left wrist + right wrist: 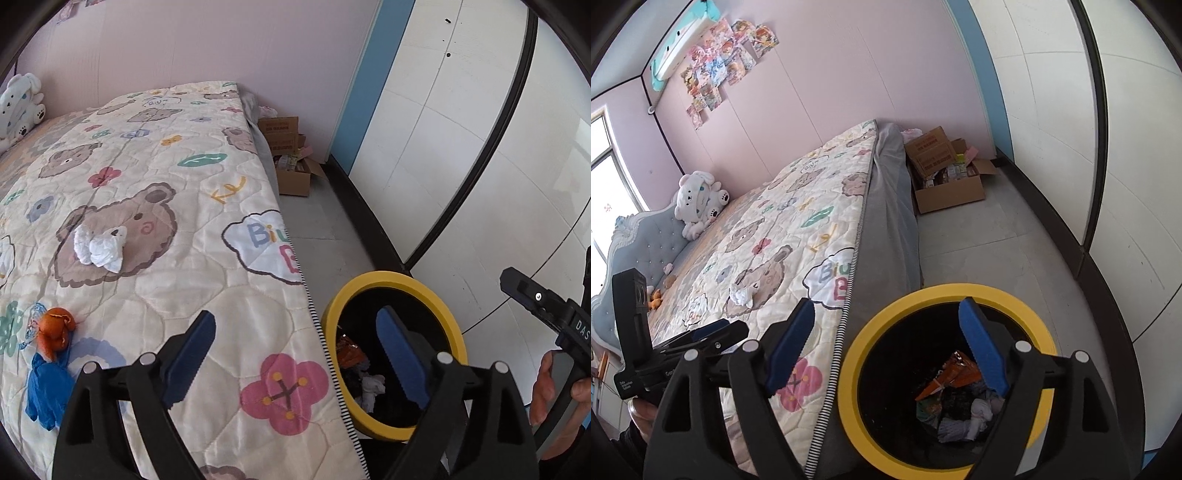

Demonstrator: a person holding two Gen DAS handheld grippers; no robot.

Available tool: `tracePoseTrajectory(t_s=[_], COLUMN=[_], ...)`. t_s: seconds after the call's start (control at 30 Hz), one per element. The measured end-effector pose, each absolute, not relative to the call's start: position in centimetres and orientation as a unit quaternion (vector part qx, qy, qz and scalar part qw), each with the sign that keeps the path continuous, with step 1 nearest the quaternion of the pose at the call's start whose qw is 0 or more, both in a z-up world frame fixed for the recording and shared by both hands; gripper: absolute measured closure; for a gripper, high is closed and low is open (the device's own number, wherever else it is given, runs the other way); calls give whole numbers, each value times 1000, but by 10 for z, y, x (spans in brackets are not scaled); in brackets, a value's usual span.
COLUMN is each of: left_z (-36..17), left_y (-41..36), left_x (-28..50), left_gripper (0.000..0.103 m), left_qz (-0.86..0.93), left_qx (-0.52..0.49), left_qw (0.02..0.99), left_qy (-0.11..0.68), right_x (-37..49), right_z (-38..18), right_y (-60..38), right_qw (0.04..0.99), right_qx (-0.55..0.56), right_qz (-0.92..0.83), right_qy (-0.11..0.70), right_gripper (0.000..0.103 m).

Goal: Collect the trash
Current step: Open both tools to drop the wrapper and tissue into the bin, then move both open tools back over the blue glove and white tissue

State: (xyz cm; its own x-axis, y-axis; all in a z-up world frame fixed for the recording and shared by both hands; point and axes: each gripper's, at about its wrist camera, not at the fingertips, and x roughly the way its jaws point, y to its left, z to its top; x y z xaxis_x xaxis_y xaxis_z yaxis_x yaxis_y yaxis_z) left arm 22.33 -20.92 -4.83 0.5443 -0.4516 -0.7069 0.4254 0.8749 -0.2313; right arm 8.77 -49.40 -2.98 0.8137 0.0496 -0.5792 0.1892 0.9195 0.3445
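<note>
Both grippers, left [295, 363] and right [886, 347], hang with jaws spread and nothing between them. Below the right one, a yellow-rimmed bin [945, 291] holds wrappers and tissue. A crumpled tissue [99, 248], orange peel [55, 330] and blue glove [46, 389] lie on the bed [207, 206].

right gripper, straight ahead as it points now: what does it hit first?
Probably the bin: the open, empty right gripper aims at the near inner wall of the opening, above the trash. Depth is unclear.

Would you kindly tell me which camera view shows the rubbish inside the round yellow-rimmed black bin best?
The right wrist view: it looks straight down into the round yellow-rimmed black bin, showing wrappers and tissues. The left wrist view catches the bin obliquely, its contents partly hidden behind a claw finger.
</note>
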Motion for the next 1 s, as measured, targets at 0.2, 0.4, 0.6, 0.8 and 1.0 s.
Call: tracePoseTrajectory(t_s=[0.2,0.4,0.6,0.8,1.0], left_z=[-46,-49,-57,-68,-83], left_y=[-165,-120,-78,-38,-7], left_x=[227,232,234,234,231], left_gripper=[16,16,16,16,16], left_qz=[-211,-171,-131,-96,-68], left_qx=[-28,-39,-44,-57,-67], left_qw=[890,898,904,905,902], left_qy=[402,403,405,411,421], right_x=[109,134,158,189,221], right_z=[-24,-20,-18,-20,-24], right_y=[-465,-428,-384,-342,-303], right_qw=[934,933,932,928,928], right_qx=[180,169,140,121,92], right_qz=[-9,26,71,109,130], right_qy=[307,317,328,334,337], right_gripper=[26,20,17,15,14])
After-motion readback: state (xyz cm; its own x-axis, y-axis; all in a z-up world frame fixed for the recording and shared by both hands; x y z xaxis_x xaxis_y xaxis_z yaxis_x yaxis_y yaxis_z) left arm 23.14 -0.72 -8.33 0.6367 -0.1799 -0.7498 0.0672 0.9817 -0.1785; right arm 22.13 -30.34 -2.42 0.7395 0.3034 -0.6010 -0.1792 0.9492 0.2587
